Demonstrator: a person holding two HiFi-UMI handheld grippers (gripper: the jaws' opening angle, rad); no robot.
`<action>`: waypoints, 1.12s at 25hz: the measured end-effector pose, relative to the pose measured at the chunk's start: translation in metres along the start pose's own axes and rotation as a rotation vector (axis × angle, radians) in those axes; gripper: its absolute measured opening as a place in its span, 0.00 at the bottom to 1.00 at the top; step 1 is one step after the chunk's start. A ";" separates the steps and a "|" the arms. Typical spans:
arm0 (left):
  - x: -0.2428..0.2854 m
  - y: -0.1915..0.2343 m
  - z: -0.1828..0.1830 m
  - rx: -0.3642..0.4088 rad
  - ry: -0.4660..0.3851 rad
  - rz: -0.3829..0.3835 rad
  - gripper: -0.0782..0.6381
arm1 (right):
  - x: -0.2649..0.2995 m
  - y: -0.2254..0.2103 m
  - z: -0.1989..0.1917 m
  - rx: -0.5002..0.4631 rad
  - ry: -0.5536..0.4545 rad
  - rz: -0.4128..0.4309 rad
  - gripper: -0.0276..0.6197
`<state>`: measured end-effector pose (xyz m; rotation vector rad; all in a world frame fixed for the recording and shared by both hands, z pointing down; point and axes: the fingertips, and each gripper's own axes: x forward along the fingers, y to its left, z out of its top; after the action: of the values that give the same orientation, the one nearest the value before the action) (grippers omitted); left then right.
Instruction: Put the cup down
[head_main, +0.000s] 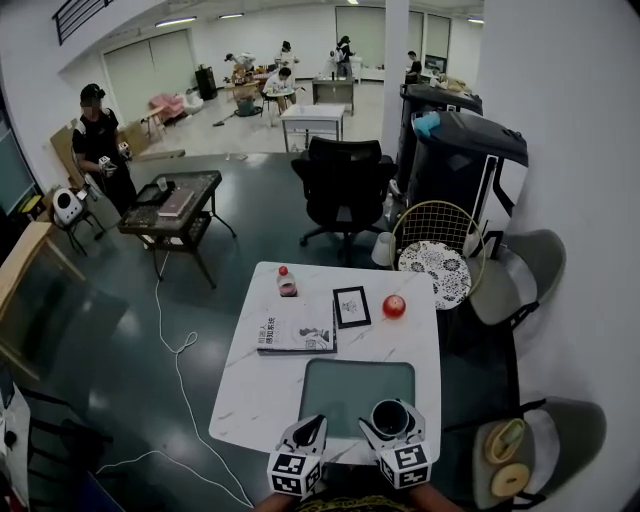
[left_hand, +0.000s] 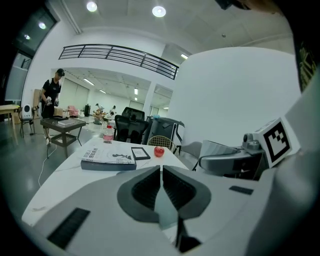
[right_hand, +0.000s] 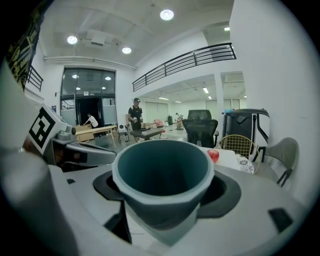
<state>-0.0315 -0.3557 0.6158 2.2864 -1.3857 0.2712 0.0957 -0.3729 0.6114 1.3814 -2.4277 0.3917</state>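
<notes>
A grey-white cup (head_main: 390, 418) with a dark teal inside (right_hand: 162, 175) stands upright between the jaws of my right gripper (head_main: 391, 428), which is shut on its sides. It sits over the near right corner of the green mat (head_main: 350, 385) on the white table (head_main: 250, 390); whether it touches the mat is hidden. My left gripper (head_main: 315, 430) is beside it on the left, over the mat's near edge. In the left gripper view its jaws (left_hand: 161, 172) are shut together with nothing between them.
Farther along the table lie a book (head_main: 297, 330), a small black frame (head_main: 351, 306), a red apple (head_main: 394, 306) and a bottle (head_main: 287, 282). A black office chair (head_main: 345, 185) and a wire chair (head_main: 440, 250) stand beyond it. Grey chairs (head_main: 520, 270) are at the right.
</notes>
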 end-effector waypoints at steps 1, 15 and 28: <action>0.005 0.001 0.000 0.001 0.006 0.003 0.14 | 0.004 -0.002 0.000 -0.001 -0.001 0.005 0.61; 0.063 0.016 0.001 0.005 0.062 0.022 0.14 | 0.057 -0.028 -0.002 -0.020 0.016 0.045 0.61; 0.103 0.039 -0.017 0.015 0.115 0.053 0.14 | 0.103 -0.040 -0.033 -0.014 0.035 0.099 0.61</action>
<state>-0.0156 -0.4444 0.6817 2.2117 -1.3914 0.4247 0.0857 -0.4601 0.6862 1.2414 -2.4718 0.4180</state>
